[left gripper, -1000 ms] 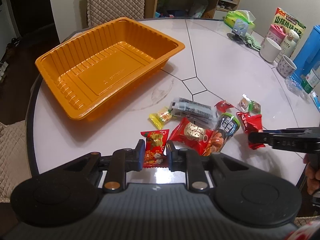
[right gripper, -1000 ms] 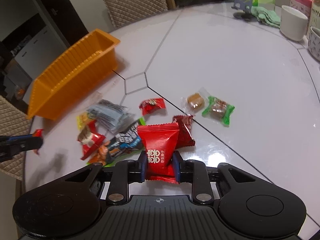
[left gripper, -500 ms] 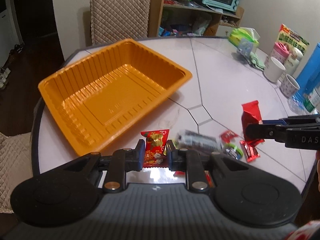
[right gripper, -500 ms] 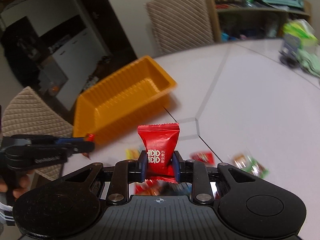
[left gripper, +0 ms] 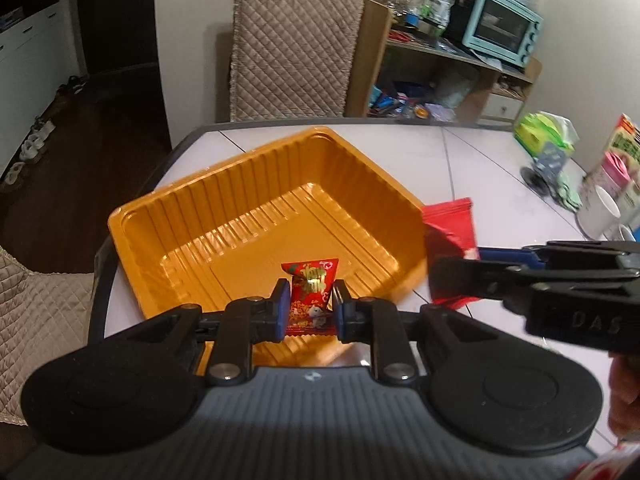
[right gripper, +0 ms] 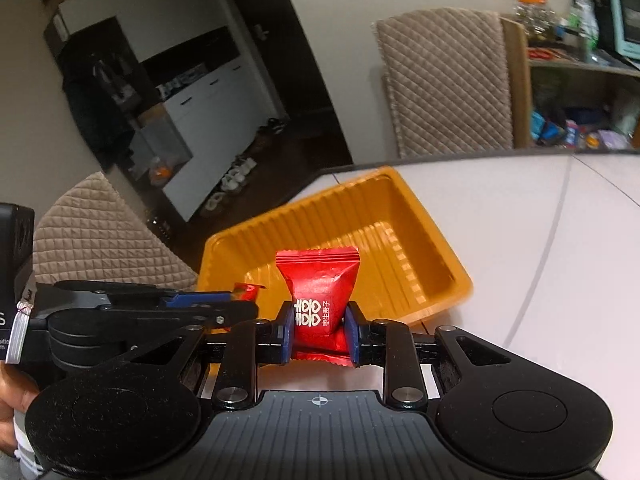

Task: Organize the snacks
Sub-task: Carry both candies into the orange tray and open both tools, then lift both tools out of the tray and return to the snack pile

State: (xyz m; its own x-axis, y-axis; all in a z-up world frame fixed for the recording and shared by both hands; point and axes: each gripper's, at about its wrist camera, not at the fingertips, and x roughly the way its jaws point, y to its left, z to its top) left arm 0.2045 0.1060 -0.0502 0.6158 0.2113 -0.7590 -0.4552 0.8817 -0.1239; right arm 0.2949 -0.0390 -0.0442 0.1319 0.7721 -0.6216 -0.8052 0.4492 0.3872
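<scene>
In your left wrist view the orange tray (left gripper: 256, 216) fills the middle left, on the white table (left gripper: 492, 172). Your left gripper (left gripper: 310, 304) is clamped on a small red printed packet (left gripper: 311, 294), low centre over the tray floor. At right, your right gripper (left gripper: 452, 276) pinches a red candy (left gripper: 450, 226) just beside the tray's right rim

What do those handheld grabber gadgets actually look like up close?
Both are matte black plastic. The left tongs and right tongs each have two short fingers lined with blue pads, driven by black link bars with silver rivets. Behind sits a ribbed grey body between two round black discs. One side carries raised letters "DAS".
</scene>
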